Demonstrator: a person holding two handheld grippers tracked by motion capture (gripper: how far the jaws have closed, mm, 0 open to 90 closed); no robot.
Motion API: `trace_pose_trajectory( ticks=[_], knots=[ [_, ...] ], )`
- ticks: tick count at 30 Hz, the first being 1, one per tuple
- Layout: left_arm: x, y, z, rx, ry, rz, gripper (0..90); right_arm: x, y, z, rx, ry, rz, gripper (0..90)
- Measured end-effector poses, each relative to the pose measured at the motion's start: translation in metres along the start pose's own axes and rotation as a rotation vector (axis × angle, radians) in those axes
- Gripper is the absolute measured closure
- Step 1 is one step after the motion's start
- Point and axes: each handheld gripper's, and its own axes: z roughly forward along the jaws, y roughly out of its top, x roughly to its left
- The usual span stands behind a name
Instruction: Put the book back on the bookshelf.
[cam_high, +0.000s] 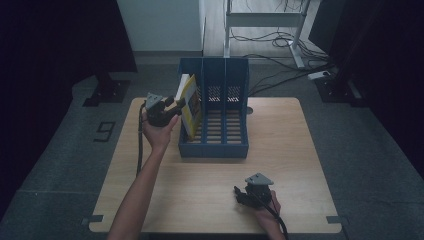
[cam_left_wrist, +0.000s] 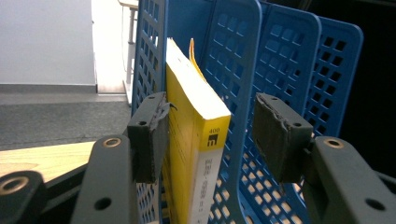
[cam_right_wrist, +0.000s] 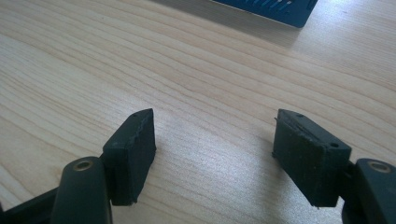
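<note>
- Resting low on the table (cam_high: 300, 150) nearest the person, the right claw (cam_high: 245, 194) sits parked; in the right gripper view its jaws stand wide apart with nothing but bare wood grain between them.
- Further up on the left side, the left claw (cam_left_wrist: 212, 140) is at the blue file rack (cam_high: 220, 145), jaws parted around the yellow book (cam_left_wrist: 196, 140). One pad sits against or just beside the cover; the other stands well clear of the spine side, so no squeeze is on it.
- That book stands on edge, slightly tilted, in the rack's leftmost compartment, leaning between the outer wall and the first divider.
- Looks like a thick paperback: fairly hefty for its size, covers glossy and likely a bit slick, block of pages able to flex and fan if pinched at a corner.
- Best hold, I'd judge, is across both covers near the spine, where it is stiffest.
- Beyond the rack, the floor carries cables (cam_high: 280, 40).
</note>
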Motion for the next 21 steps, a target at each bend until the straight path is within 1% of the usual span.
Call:
trace_pose_trajectory(
  ticks=[5,7,9,10,14,19,21],
  knots=[
    [0.001,0.002,-0.019,-0.002,-0.025,0.015,46.1,0.0,0.0,0.0,0.0,0.0,0.0,29.4],
    [0.002,0.002,-0.026,-0.003,-0.041,0.008,46.1,0.0,0.0,0.0,0.0,0.0,-0.001,29.4],
    [0.002,0.001,-0.03,0.014,-0.067,0.002,46.1,0.0,0.0,0.0,0.0,0.0,-0.001,29.4],
    [0.002,0.0,-0.032,0.022,-0.073,0.005,46.0,0.0,0.0,0.0,0.0,-0.001,-0.001,29.4],
    [0.0,-0.004,-0.041,0.036,-0.096,0.013,46.0,0.0,0.0,0.0,0.002,-0.001,0.002,29.4],
    [-0.005,-0.011,-0.053,0.042,-0.115,0.038,46.1,0.001,0.0,0.0,0.002,-0.001,0.002,29.4],
    [-0.005,-0.014,-0.059,0.048,-0.128,0.038,46.1,0.001,0.0,0.0,0.003,0.0,0.003,29.4]
  ],
)
